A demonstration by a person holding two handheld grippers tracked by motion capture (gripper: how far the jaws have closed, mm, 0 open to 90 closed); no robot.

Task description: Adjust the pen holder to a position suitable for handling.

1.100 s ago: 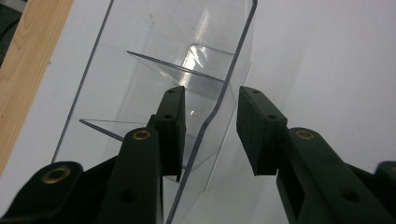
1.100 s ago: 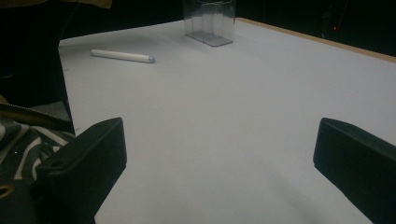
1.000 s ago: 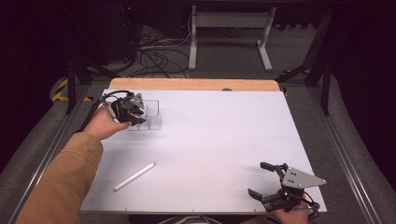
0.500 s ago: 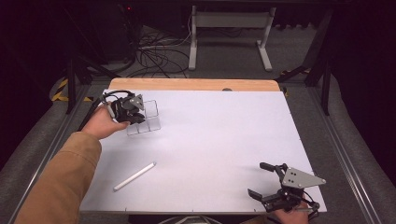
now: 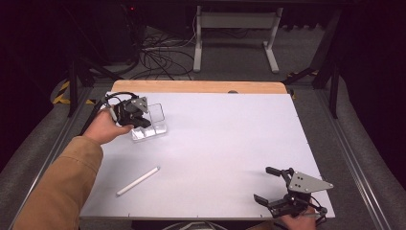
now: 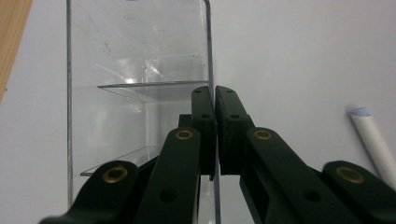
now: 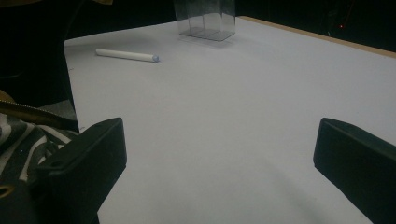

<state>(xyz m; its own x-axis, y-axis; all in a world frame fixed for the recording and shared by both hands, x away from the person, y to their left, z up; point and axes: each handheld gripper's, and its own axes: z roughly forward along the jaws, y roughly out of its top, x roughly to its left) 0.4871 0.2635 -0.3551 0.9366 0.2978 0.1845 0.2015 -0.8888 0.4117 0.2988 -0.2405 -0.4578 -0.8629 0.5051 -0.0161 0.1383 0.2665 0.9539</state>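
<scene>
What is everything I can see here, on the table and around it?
Clear plastic organiser: one, see-through, with shelf-like dividers, far left of the table, one thin wall pinched by the left jaws.
White stick: one, white with a bluish tip, lying flat on the near left of the table; marker or chalk, I cannot tell.
Table: one, white top with a wooden strip along the far edge.
Cables: a dark tangle on the floor behind the table.
White stand: one, on the floor behind the table.
Left gripper: black, jaws just closed on the organiser's wall.
Right gripper: black with a grey plate, jaws wide apart, near right corner.
Left sleeve: tan, near left.
</scene>
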